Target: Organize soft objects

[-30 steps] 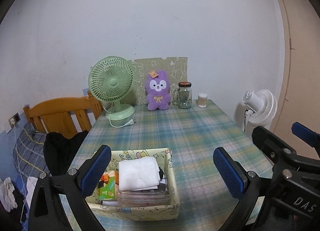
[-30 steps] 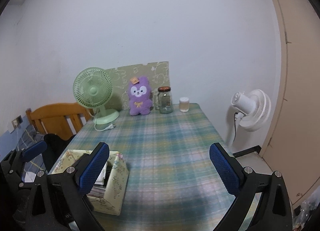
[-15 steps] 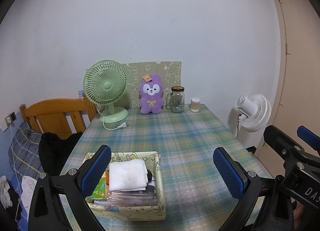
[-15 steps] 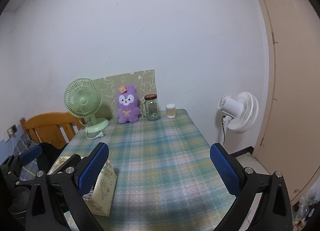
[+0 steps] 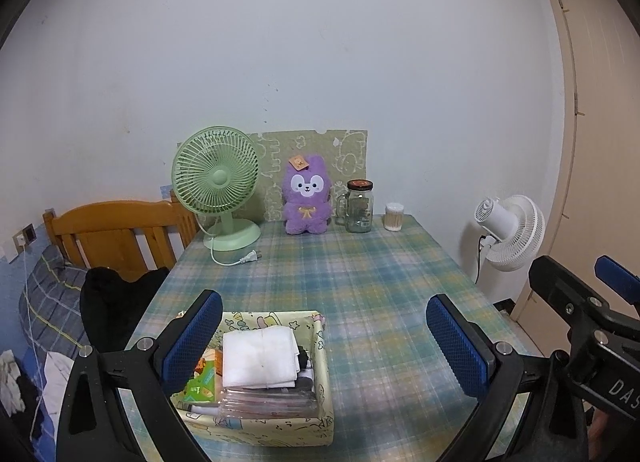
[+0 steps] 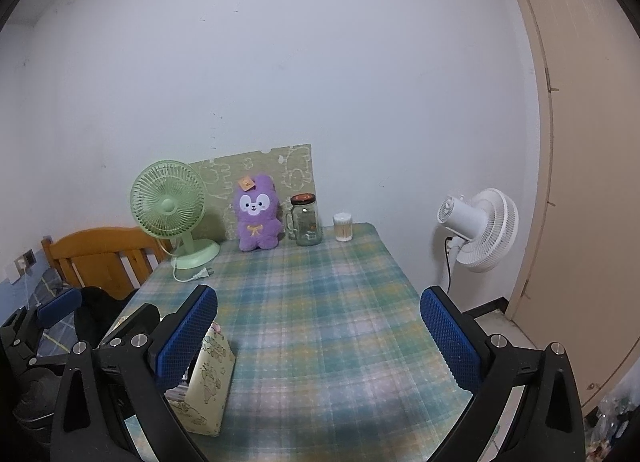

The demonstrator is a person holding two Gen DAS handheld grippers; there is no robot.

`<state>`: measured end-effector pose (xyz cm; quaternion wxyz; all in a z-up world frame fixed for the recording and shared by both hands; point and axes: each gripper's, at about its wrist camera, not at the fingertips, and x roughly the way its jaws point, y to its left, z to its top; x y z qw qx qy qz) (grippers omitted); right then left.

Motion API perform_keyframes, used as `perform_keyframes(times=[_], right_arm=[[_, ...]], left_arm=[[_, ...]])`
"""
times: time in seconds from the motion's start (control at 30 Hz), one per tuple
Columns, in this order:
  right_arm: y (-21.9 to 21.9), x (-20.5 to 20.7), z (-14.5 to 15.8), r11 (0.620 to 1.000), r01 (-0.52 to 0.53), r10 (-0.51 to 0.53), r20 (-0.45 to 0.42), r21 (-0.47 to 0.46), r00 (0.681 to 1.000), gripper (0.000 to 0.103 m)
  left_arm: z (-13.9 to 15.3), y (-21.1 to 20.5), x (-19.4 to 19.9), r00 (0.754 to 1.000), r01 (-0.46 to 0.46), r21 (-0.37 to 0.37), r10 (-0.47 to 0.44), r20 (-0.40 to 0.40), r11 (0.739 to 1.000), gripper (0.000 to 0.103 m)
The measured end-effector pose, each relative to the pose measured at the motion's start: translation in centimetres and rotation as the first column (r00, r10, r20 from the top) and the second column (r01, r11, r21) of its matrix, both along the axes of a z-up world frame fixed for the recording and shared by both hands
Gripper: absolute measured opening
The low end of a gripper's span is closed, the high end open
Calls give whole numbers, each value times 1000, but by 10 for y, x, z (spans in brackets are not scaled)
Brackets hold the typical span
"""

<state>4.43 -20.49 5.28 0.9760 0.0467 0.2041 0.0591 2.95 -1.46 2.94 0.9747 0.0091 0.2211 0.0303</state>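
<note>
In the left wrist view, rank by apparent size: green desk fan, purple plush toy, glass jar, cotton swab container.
1. Green desk fan
2. Purple plush toy
3. Glass jar
4. Cotton swab container

All stand about equally far away, so the order is reliable.

The left gripper (image 5: 324, 336) hides part of the patterned box (image 5: 280, 428) and its contents

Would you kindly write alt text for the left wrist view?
The open left gripper hovers over a patterned box holding a folded white cloth on a plaid table. At the far edge stand a green fan, purple plush toy and glass jar.
</note>
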Motion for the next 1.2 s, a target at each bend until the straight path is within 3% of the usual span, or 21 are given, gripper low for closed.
perform_keyframes(times=[1.2], right_arm=[[1, -1, -1, 1000, -3, 3, -3, 0, 1000, 103]], left_arm=[[1, 2, -4, 1000, -9, 0, 9, 3, 1000, 103]])
